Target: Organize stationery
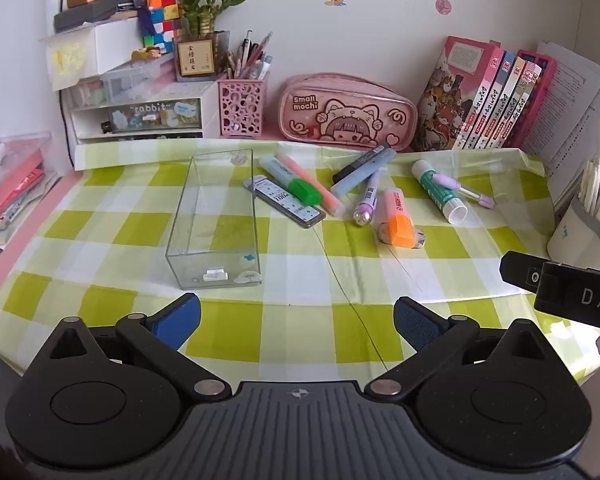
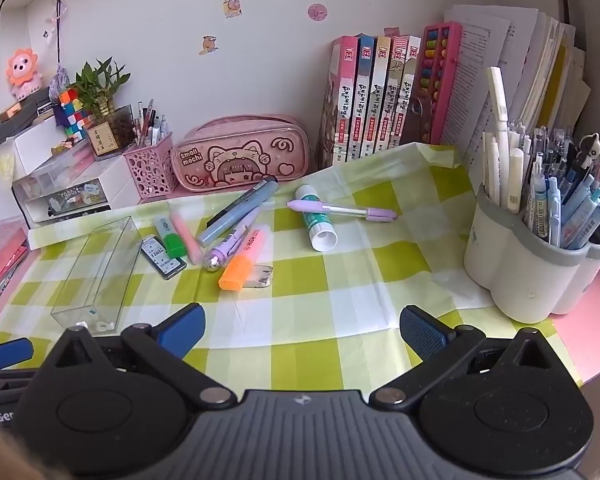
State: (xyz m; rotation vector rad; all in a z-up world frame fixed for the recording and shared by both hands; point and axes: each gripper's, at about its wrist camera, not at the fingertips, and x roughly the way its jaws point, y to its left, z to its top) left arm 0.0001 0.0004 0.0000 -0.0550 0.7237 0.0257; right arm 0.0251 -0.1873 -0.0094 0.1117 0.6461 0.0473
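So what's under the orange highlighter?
The orange highlighter lies on a small grubby white eraser, over the checked cloth. The part of the eraser beneath it is hidden.

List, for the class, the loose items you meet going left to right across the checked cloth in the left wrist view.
Clear box → lead refill case → green-capped highlighter → purple pen → orange-capped highlighter → glue stick.

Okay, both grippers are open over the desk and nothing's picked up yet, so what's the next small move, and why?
Probably ease the right gripper forward toward the orange highlighter, the loose item lying nearest its open fingers. The clear box is still empty apart from stickers, and the left gripper already sits right in front of it, so the right one seems better placed to fetch.
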